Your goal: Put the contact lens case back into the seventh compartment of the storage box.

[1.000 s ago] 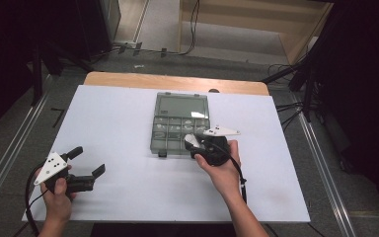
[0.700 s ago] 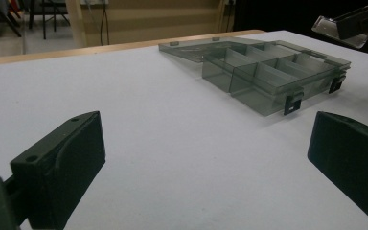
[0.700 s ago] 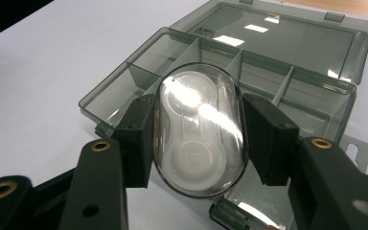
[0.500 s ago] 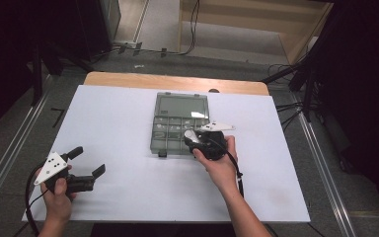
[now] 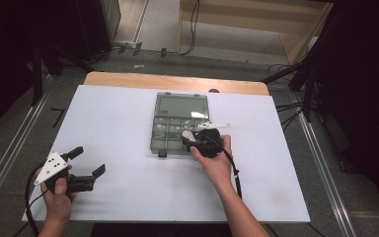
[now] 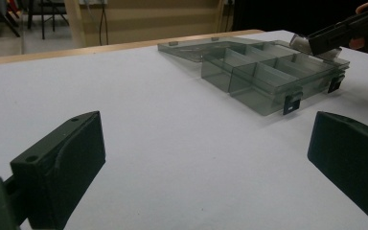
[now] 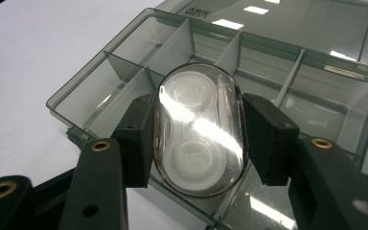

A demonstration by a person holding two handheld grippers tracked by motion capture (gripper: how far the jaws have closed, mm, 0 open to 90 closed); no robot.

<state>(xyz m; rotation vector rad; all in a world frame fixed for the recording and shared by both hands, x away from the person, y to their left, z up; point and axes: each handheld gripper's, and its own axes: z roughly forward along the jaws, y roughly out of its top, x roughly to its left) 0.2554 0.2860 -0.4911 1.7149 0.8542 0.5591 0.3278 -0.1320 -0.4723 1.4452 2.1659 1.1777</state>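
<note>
- Right gripper point(image 7: 199, 139): jaws pinch a clear oval case point(image 7: 199, 129) by its two long sides; two white round wells show through its lid. Held just above the near compartments of the organiser box point(image 5: 170, 133).
- Organiser box: smoke-grey translucent plastic, divided into compartments, its lid point(image 5: 181, 105) open and lying flat on the far side; two dark latches on its near edge.
- Left gripper point(image 5: 86, 163): jaws spread wide with nothing between them, resting well apart from the box, towards the near left corner.
- Surface: white sheet point(image 5: 118, 123) under the box, over a wooden tabletop point(image 5: 128, 79) whose far edge shows beyond the box.
- Room: grey floor, trailing cables point(image 5: 192, 29) and a pale wooden frame point(image 5: 296, 47) beyond the box; metal rails point(image 5: 10, 148) at either side.
</note>
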